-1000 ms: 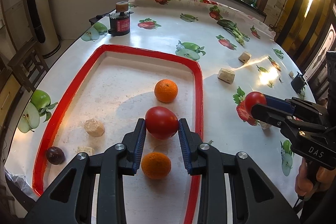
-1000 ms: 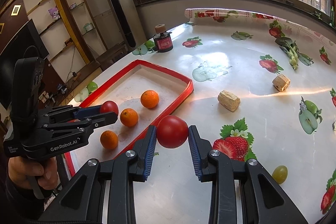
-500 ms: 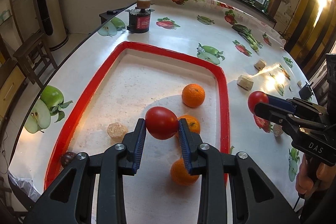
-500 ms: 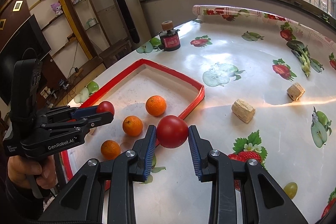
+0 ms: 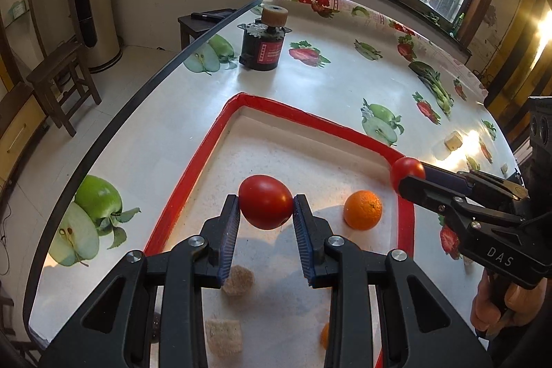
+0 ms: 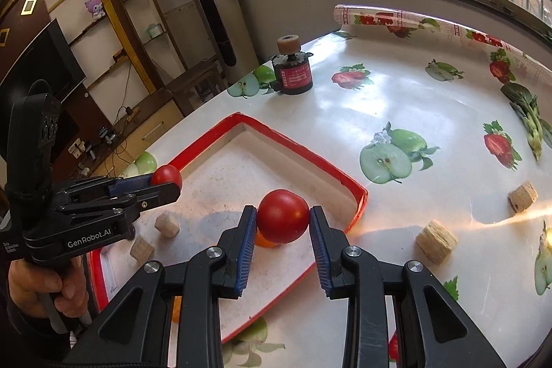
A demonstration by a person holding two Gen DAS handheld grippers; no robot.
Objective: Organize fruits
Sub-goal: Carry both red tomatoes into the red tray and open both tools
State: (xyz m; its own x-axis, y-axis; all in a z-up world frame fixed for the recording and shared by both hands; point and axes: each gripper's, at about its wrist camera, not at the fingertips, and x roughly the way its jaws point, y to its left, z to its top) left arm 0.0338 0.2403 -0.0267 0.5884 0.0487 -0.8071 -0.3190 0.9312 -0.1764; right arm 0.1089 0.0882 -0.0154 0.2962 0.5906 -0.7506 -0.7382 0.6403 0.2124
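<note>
1. My left wrist view sits close behind its own fingers (image 5: 230, 230), angled steeply down at the red-rimmed tray (image 5: 193, 175), windows beyond.
2. My right wrist view does likewise from the tray's (image 6: 358, 195) opposite side, facing shelves.
3. Both share the tray, the worktop (image 5: 145, 140), and each other's gripper.

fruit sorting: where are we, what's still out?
Done: an orange lies in the red tray. In hand: left gripper and right gripper each hold a tomato above the tray. Left: set both down.
</note>
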